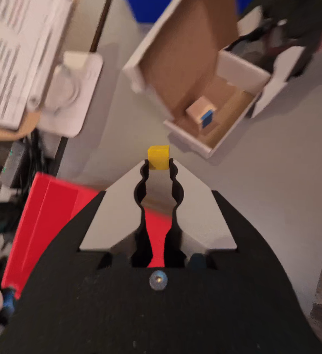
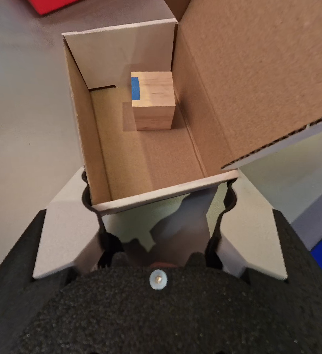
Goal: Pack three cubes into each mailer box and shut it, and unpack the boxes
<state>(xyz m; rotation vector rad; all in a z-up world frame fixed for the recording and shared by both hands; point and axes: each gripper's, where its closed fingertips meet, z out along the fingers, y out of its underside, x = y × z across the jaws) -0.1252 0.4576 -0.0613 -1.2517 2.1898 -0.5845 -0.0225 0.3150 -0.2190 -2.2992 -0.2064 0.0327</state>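
Note:
My left gripper [image 1: 158,162] is shut on a small yellow cube [image 1: 158,157], held at the fingertips above the grey table, short of the open white mailer box [image 1: 240,72]. A wooden cube with a blue tape patch [image 1: 200,110] lies inside the box. In the right wrist view, my right gripper [image 2: 157,183] is spread wide, and both fingers [image 2: 66,210] press the near end of the mailer box [image 2: 118,57]. The wooden cube [image 2: 153,101] stands at the far end, next to the raised brown lid [image 2: 252,67]. The rest of the box floor is bare.
A red box [image 1: 47,216] lies on the table under and to the left of my left gripper; its corner shows in the right wrist view [image 2: 45,5]. Papers and a white device [image 1: 68,92] lie at the left, with cables [image 1: 22,153] beyond the table edge. About 25 cm separates my left fingertips from my right. About 35 cm separates my right fingertips from the white device [image 1: 68,92].

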